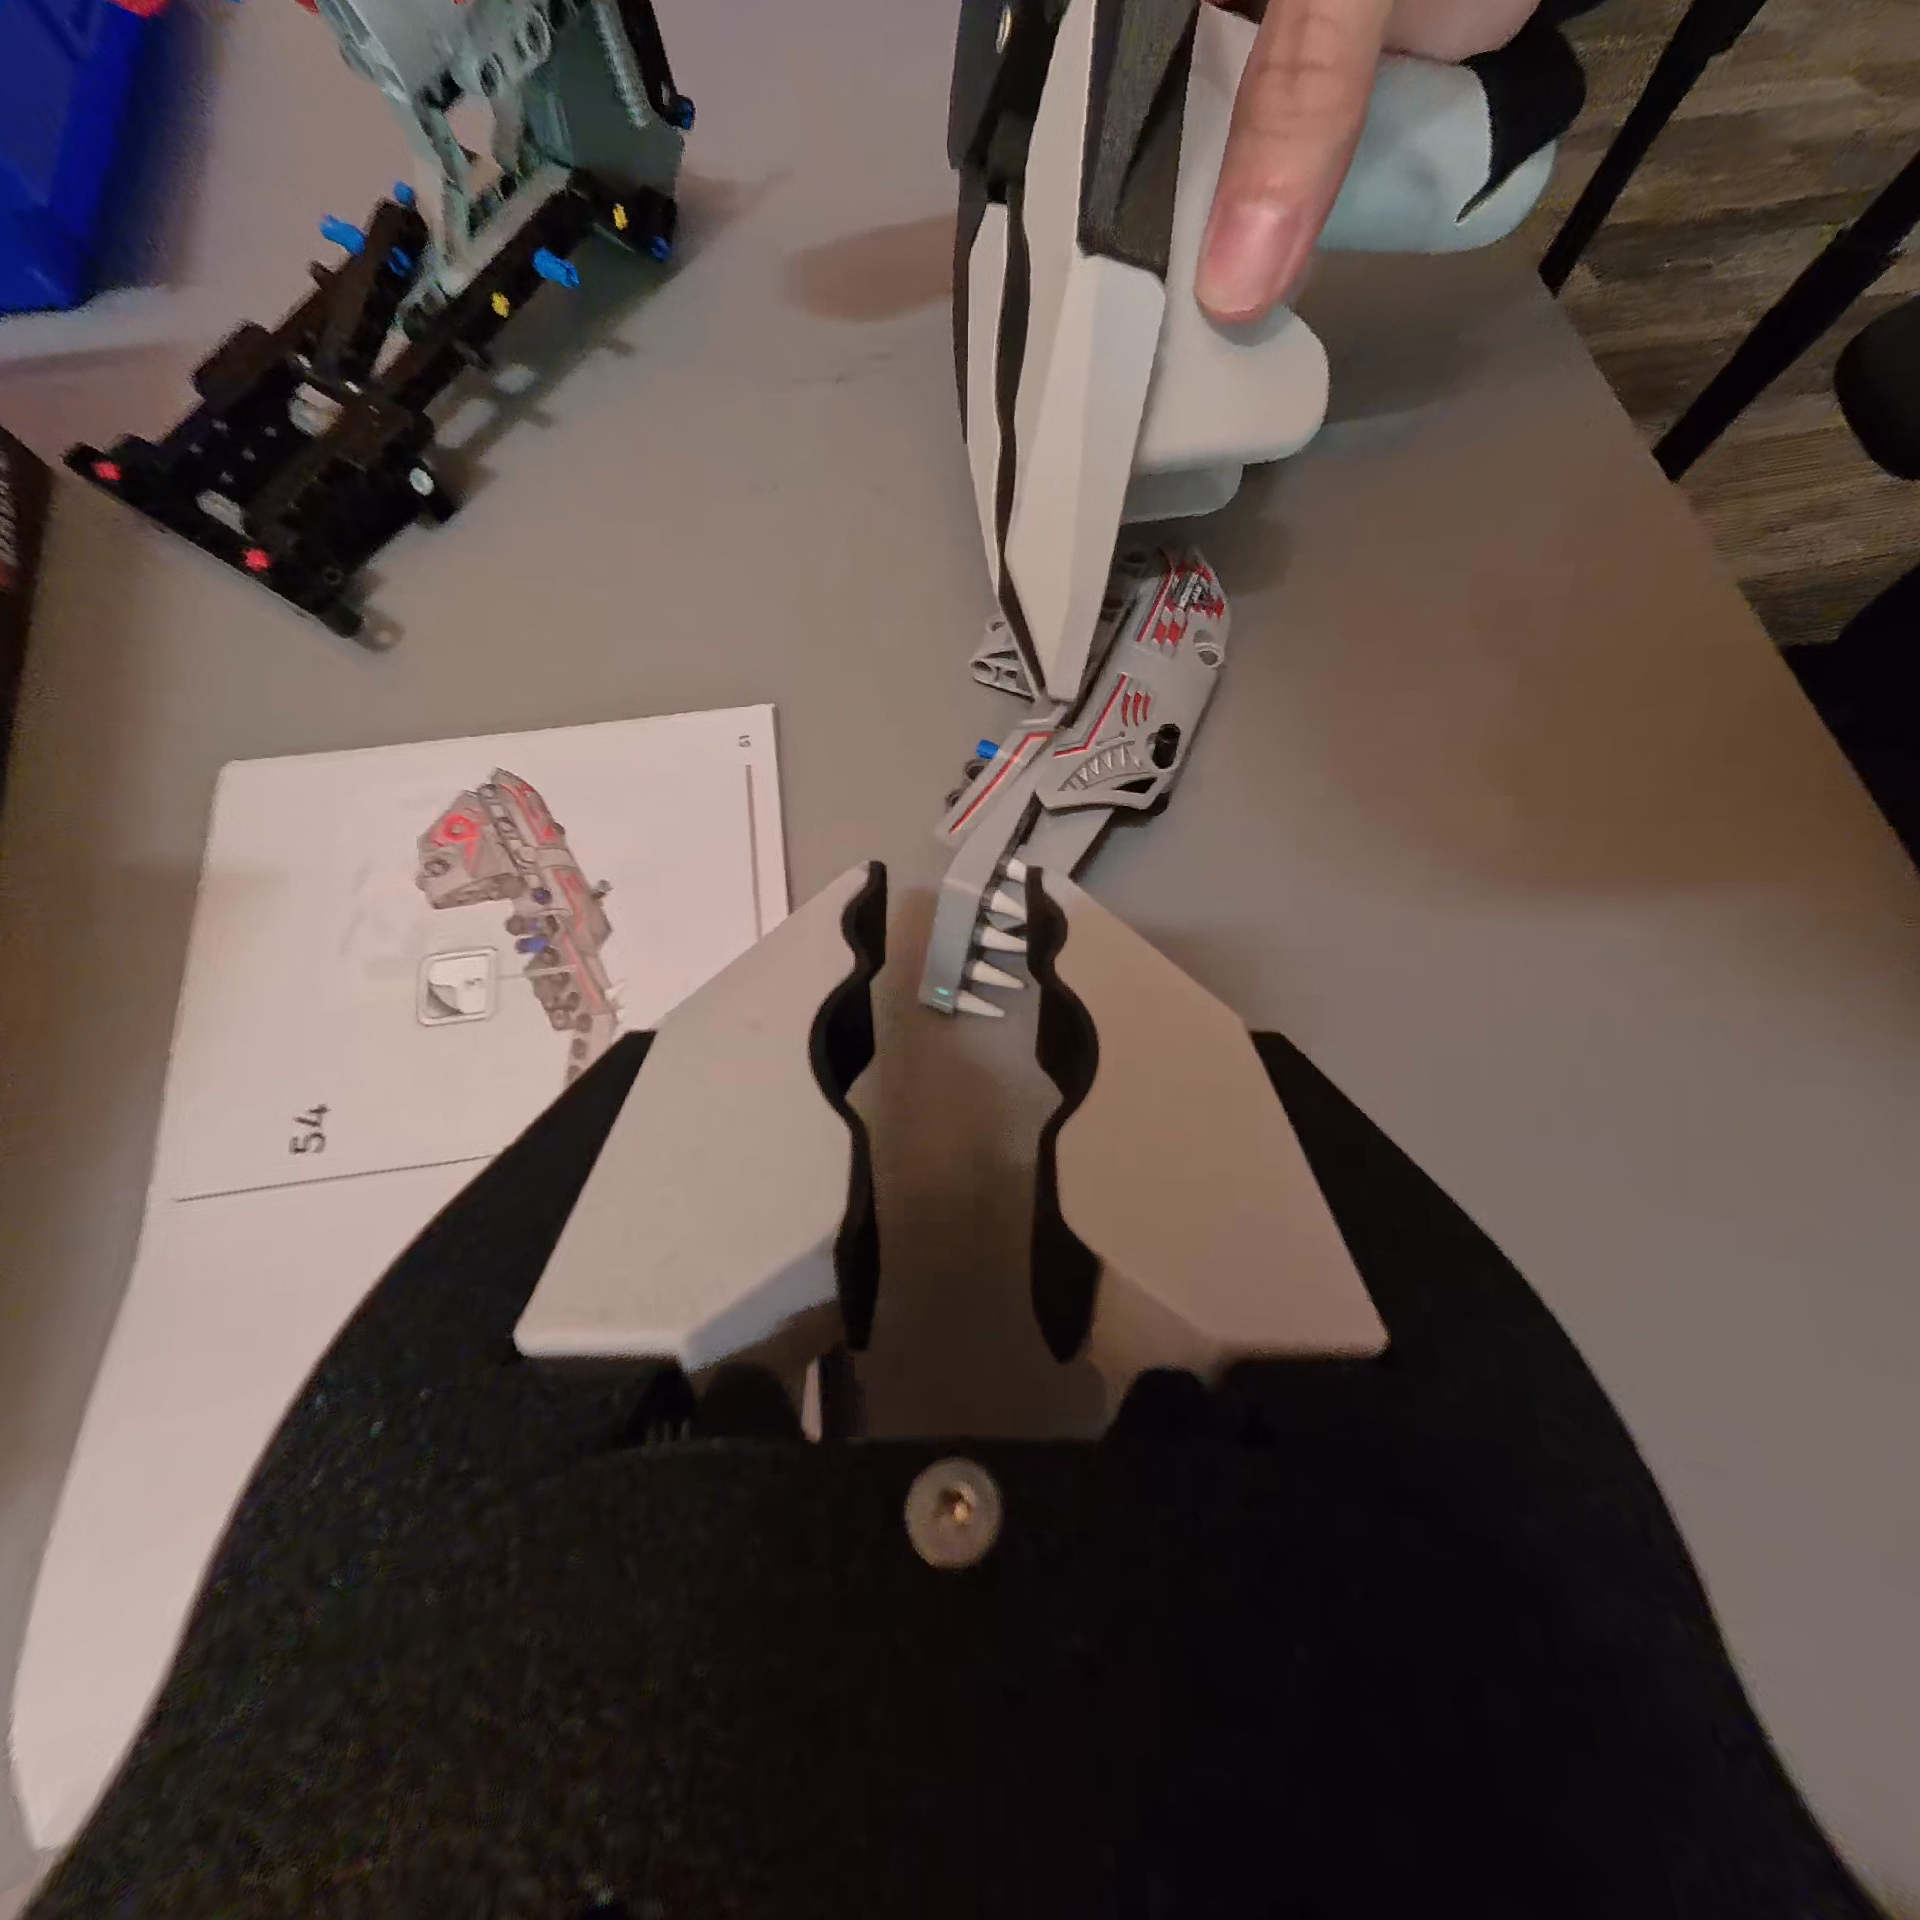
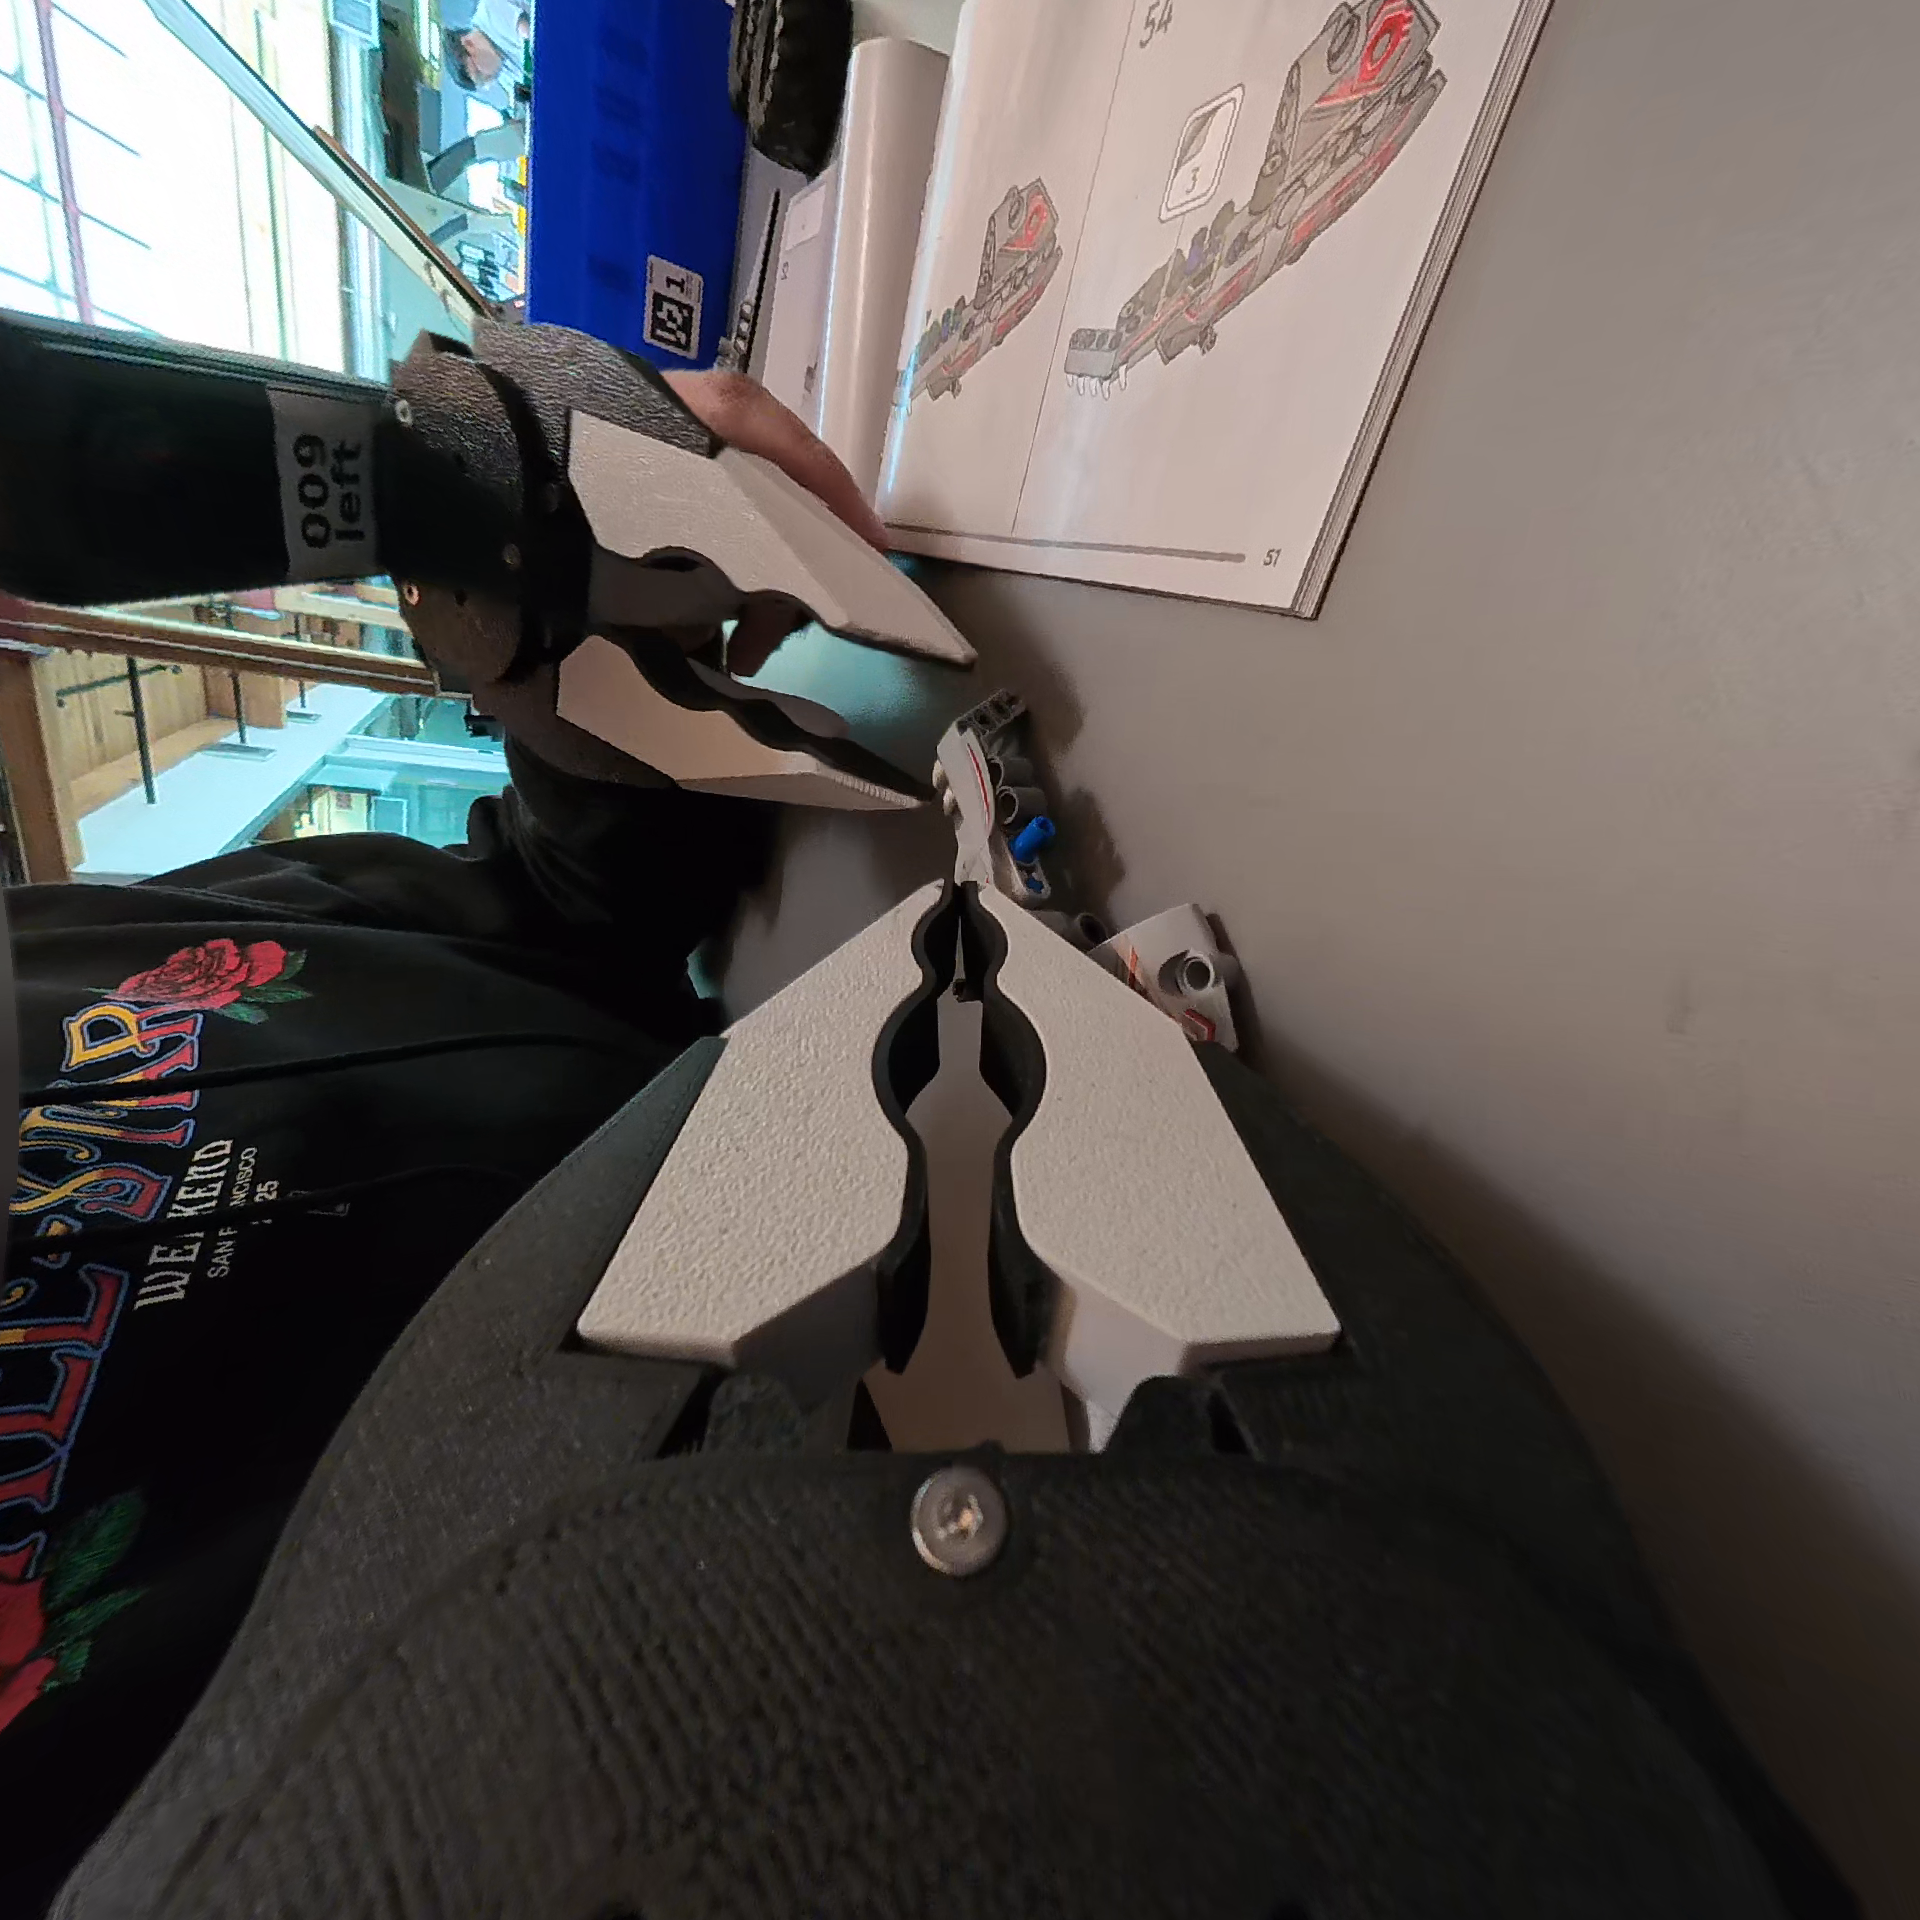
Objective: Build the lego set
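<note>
A grey lego assembly point(image 1: 1122, 727) with red stripes and printed teeth lies on the grey table point(image 1: 1455, 935). Its near end is a grey beam with white teeth point(image 1: 971, 935). My left gripper point(image 1: 958, 878) is open, and the toothed beam lies between its fingers. My right gripper point(image 1: 1049, 675) comes down from above and is shut on the assembly's middle. In the right wrist view my right gripper point(image 2: 958, 896) pinches a thin edge of the assembly point(image 2: 982, 800). The open left gripper point(image 2: 948, 727) stands just beyond it.
An open instruction booklet point(image 1: 499, 935) lies left of the assembly and also shows in the right wrist view point(image 2: 1195, 312). A black and grey chassis build point(image 1: 343, 416) stands at the back left by a blue bin point(image 1: 73, 145). The table edge runs along the right. The tips of one gripper are about 4 centimetres away from the tips of the other.
</note>
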